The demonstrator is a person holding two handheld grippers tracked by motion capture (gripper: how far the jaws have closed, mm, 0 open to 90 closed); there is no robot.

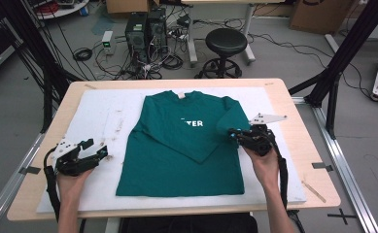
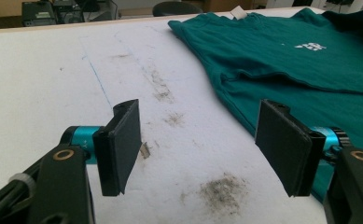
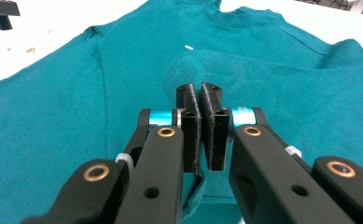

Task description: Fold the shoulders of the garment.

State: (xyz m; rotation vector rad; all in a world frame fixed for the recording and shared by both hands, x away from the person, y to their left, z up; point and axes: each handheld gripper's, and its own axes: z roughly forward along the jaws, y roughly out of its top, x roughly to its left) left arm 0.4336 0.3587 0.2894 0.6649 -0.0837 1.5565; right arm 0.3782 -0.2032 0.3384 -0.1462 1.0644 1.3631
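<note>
Both grippers are at work over the table (image 1: 300, 145); the right gripper (image 1: 233, 133) has its jaws pressed together on the edge of the green T-shirt (image 1: 177, 160), pinching fabric at the shirt's right side, as the right gripper view confirms, with cloth caught between the closed pads (image 3: 192, 128); the left gripper (image 1: 100, 149) stands with jaws spread wide, holding nothing, resting just beside the shirt's left edge without touching it. Table: light wood top, carrying a white sheet (image 1: 99, 109) that covers most of its surface; the sheet bears dark smudges (image 2: 223, 192) and a faint blue line, seen in the left gripper view. T-shirt: lies flat on the white sheet, centred, collar away from the person, white lettering (image 1: 192, 123) on the chest; its left sleeve is folded inward across the front; the right sleeve area is lifted into a raised fold where the right gripper holds it. Neck label (image 1: 180, 95): white, at the collar.
</note>
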